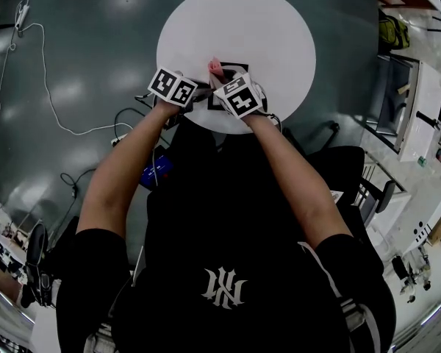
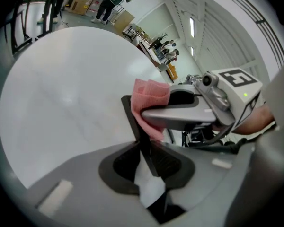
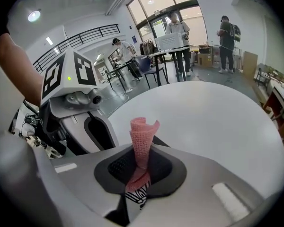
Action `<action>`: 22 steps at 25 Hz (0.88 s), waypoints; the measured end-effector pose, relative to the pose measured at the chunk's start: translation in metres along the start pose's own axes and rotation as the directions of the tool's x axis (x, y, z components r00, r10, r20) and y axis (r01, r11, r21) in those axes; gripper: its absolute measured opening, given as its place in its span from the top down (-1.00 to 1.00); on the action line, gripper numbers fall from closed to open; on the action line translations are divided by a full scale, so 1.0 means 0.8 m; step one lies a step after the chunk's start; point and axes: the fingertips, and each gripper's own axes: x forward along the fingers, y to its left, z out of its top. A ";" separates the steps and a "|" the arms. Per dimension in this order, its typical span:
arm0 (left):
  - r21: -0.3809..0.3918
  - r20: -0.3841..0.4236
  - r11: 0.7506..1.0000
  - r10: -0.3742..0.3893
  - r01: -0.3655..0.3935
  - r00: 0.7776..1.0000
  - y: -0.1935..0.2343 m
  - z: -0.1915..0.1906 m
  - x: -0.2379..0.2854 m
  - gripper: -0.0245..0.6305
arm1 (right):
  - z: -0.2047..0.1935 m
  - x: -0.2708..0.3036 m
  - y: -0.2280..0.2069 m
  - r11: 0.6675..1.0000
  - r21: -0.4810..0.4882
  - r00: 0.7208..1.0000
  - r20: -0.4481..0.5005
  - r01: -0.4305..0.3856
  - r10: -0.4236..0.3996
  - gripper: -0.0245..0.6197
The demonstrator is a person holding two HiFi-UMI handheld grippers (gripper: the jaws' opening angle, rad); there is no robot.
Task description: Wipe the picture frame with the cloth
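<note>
STEP: wiping, likely under way | your left tongs (image 2: 146, 167) grip the picture frame (image 2: 132, 117) by its edge | your right tongs (image 3: 139, 167) pinch the cloth (image 3: 143, 136), pressed to the frame just ahead of the left tongs | NEXT: slide cloth along frame, left grip steady.

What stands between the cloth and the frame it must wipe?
Nothing visible. The cloth, pinched in the right gripper, sits right at the upper edge of the frame, which stands between the left gripper's jaws.
</note>
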 end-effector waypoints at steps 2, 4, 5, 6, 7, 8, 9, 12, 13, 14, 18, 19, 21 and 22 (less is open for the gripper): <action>-0.001 -0.002 1.000 -0.001 0.001 1.000 0.000 -0.001 -0.001 0.71 | -0.008 -0.006 -0.010 1.000 0.021 1.000 -0.019 0.018 -0.018 0.80; 0.001 -0.005 1.000 -0.002 0.002 1.000 -0.001 -0.002 0.000 0.71 | -0.015 -0.012 -0.017 0.999 0.031 0.999 -0.029 0.032 -0.031 0.80; 0.005 -0.006 1.000 -0.001 0.001 1.000 -0.001 -0.002 0.000 0.71 | -0.018 -0.015 -0.020 0.999 0.032 0.999 -0.035 0.039 -0.038 0.80; 0.012 -0.008 1.000 0.001 -0.001 1.000 -0.002 -0.002 0.000 0.71 | -0.021 -0.018 -0.024 0.998 0.033 0.998 -0.039 0.047 -0.046 0.80; 0.020 -0.010 1.000 0.004 -0.003 1.000 -0.002 -0.002 0.000 0.71 | -0.023 -0.020 -0.027 0.998 0.034 0.998 -0.042 0.055 -0.053 0.80; 0.029 -0.013 1.000 0.007 -0.007 1.000 -0.002 -0.002 0.000 0.71 | -0.026 -0.023 -0.032 0.997 0.035 0.997 -0.046 0.063 -0.062 0.80; 0.038 -0.015 0.999 0.011 -0.010 1.000 -0.002 -0.003 0.000 0.71 | -0.029 -0.026 -0.036 0.997 0.033 0.996 -0.052 0.074 -0.072 0.80; 0.048 -0.019 0.999 0.016 -0.015 1.000 -0.003 -0.002 0.001 0.71 | -0.037 -0.035 -0.043 0.995 -0.012 0.992 -0.080 0.102 -0.102 0.80; 0.045 -0.018 0.999 0.016 -0.016 1.000 -0.004 -0.002 0.001 0.71 | -0.039 -0.037 -0.044 0.994 -0.028 0.990 -0.088 0.109 -0.111 0.80; 0.041 -0.017 0.999 0.017 -0.016 1.000 -0.004 -0.001 0.001 0.71 | -0.041 -0.040 -0.044 0.993 -0.035 0.988 -0.096 0.114 -0.117 0.80; 0.041 -0.022 0.999 0.020 -0.019 1.000 -0.006 0.000 0.002 0.70 | -0.052 -0.051 -0.048 0.991 -0.020 0.985 -0.106 0.132 -0.133 0.80; 0.043 -0.024 0.999 0.021 -0.019 0.999 -0.006 0.000 0.002 0.70 | -0.054 -0.054 -0.049 0.991 -0.012 0.985 -0.106 0.136 -0.136 0.80; 0.043 -0.024 0.999 0.019 -0.018 1.000 -0.005 0.000 0.002 0.70 | -0.057 -0.061 -0.053 0.989 0.005 0.984 -0.105 0.145 -0.144 0.80; 0.041 -0.022 0.999 0.018 -0.017 1.000 -0.005 0.000 0.002 0.70 | -0.058 -0.064 -0.056 0.988 0.009 0.983 -0.102 0.151 -0.150 0.80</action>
